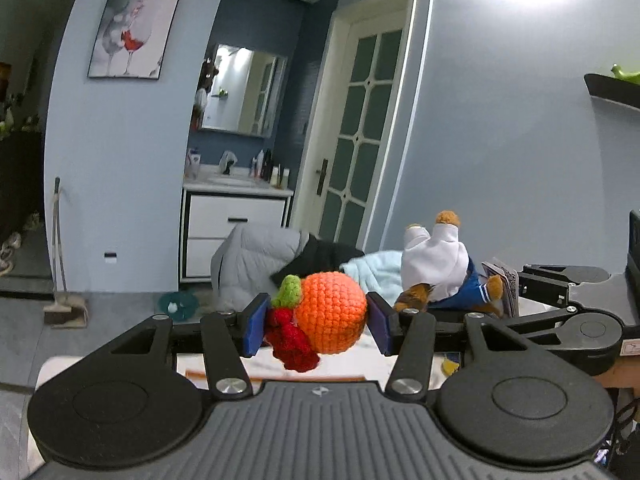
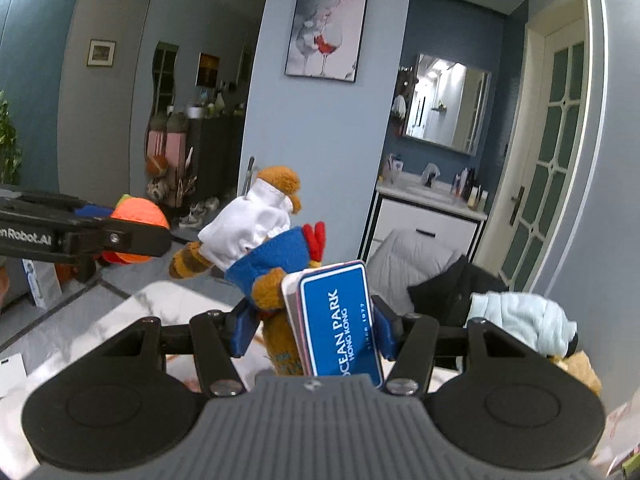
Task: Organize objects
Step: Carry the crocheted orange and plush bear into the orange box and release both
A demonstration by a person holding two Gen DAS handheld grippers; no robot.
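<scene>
My left gripper (image 1: 318, 320) is shut on an orange crocheted fruit toy (image 1: 332, 312) with a green leaf and a red part hanging below, held up above the white marbled table (image 1: 352, 364). My right gripper (image 2: 310, 324) is shut on a brown plush toy in a white and blue sailor outfit (image 2: 256, 232) together with its blue "Ocean Park Hong Kong" tag (image 2: 340, 324), held upside down above the table (image 2: 160, 300). The plush also shows in the left wrist view (image 1: 436, 268), to the right of the fruit. The fruit shows in the right wrist view (image 2: 138, 216), at the left.
A chair behind the table holds a grey jacket (image 1: 256, 256), a black garment (image 1: 320, 256) and a light blue cloth (image 2: 520, 320). A bathroom cabinet (image 1: 236, 224) and a white door (image 1: 360, 128) stand further back. A broom (image 1: 60, 260) leans on the wall.
</scene>
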